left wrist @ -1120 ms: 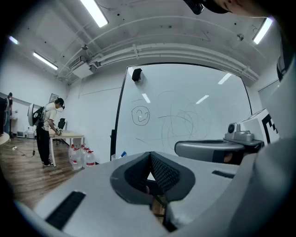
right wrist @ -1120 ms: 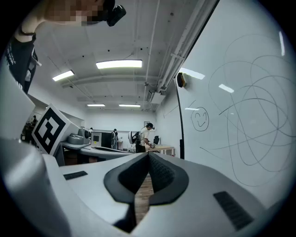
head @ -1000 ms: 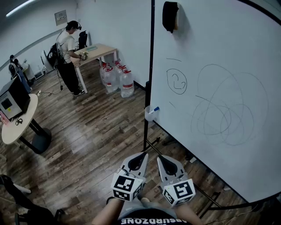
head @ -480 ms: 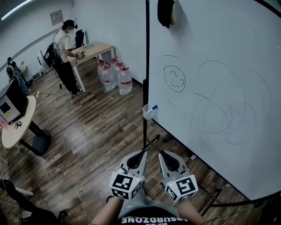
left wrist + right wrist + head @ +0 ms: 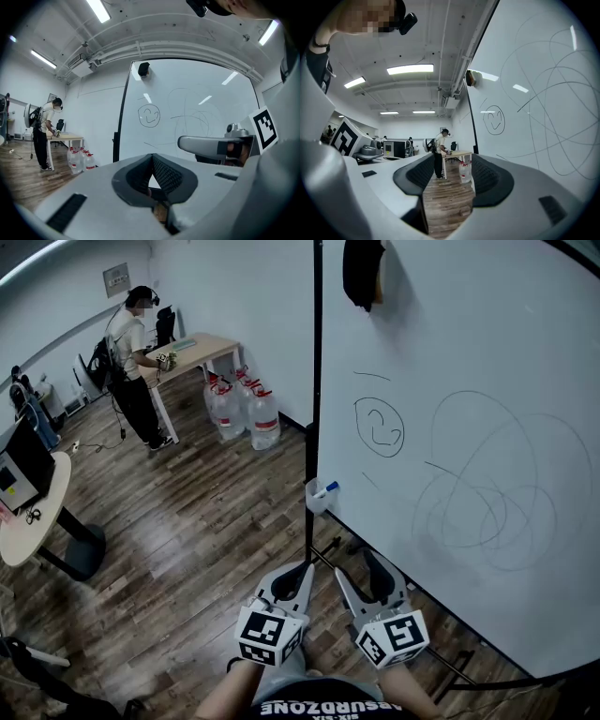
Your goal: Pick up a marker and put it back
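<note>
I am looking down on a room with a dark plank wood floor (image 5: 187, 540), where a large white whiteboard on a black frame (image 5: 487, 352) covered in thin pen loops and a small smiley face fills the right side. The task's thing, a white marker with a blue cap (image 5: 329, 489), stands slanted in a small clear plastic cup (image 5: 316, 499) fixed at the board's lower left edge, cap end poking above the rim. It is well ahead of both grippers and untouched.

The right gripper (image 5: 360, 570) has just been opening its jaws. They now stand wide apart, and its own view shows only floor and the far room between them. The left gripper (image 5: 299, 576) has its jaws closed tip to tip on nothing.

I judge the step in hand to be the reach for the marker. To do it well I would carry the right gripper forward and slightly left towards the cup, keeping the jaws wide until the exposed upper part of the marker sits squarely between the pads. I would close above the cup's rim, not on it, then draw the marker out along its own slant so that the cup is not dragged or tipped. The left gripper should stay back, clear of the black frame post (image 5: 313, 381).
</note>
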Demonstrator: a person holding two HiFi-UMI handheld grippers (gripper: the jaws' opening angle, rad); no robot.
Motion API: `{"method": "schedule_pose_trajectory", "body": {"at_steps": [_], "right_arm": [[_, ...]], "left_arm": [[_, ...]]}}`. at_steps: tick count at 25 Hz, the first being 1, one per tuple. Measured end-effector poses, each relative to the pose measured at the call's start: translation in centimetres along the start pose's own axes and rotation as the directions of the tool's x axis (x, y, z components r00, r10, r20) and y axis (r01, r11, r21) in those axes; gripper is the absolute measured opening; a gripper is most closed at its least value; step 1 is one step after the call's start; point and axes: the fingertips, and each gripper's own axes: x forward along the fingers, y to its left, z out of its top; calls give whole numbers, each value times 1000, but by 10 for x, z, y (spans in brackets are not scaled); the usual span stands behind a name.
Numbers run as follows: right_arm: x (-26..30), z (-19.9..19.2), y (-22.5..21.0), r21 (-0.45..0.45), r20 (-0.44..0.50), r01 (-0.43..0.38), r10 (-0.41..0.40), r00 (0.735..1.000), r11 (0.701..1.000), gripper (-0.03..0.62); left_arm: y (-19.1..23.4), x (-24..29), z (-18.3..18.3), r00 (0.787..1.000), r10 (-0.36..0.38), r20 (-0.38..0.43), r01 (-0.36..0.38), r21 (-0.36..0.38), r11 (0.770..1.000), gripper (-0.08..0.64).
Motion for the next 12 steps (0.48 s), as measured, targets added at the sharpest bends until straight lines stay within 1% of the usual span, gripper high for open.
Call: {"method": "schedule_pose_trajectory", "body": {"at_steps": [4,7,12], "right_arm": [[26,-3,-14,15,-13,17,-17,1000,1000,227],[45,-6,-24,26,-23,34,-34,999,999,229],[74,-12,-38,42,-34,41,-39,999,998,229]], "left_arm": [[21,16,1,1000,16,-17,-15,33,999,8],[36,28,3,1000,16,-19,-15,32,999,8],[61,45,8,1000,22,-20,-21,24,999,8]]}}
